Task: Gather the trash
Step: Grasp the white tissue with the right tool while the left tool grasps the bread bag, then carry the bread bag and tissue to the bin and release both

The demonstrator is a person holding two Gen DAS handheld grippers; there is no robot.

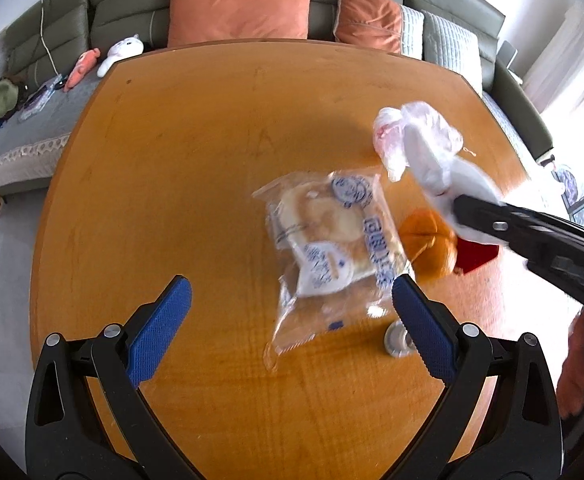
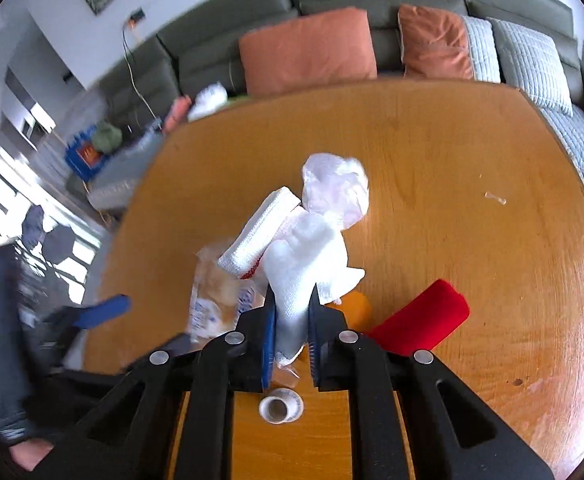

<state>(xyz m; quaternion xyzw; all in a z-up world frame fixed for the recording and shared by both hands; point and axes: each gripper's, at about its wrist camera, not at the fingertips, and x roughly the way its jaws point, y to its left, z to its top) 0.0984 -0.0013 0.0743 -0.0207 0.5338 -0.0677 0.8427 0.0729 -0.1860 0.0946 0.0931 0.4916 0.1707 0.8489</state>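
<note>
My right gripper [image 2: 291, 316] is shut on a bunch of white tissue and thin plastic wrap [image 2: 312, 248], held above the round wooden table [image 2: 472, 280]. The bunch also shows in the left wrist view [image 1: 424, 148], clamped by the right gripper [image 1: 468, 210]. My left gripper [image 1: 290, 292] is open and empty, just above a clear bread packet with blue print [image 1: 328, 244]; its right finger [image 1: 420, 320] lies next to the packet's lower right edge. The packet shows partly in the right wrist view [image 2: 216, 300].
An orange round thing [image 1: 428, 244] and a red piece [image 1: 474, 256] lie right of the packet; the red piece [image 2: 420, 320] is large in the right view. A small white cap [image 2: 280, 408] and a tiny scrap [image 2: 495, 199] lie on the table. A grey sofa with cushions [image 1: 240, 12] stands behind.
</note>
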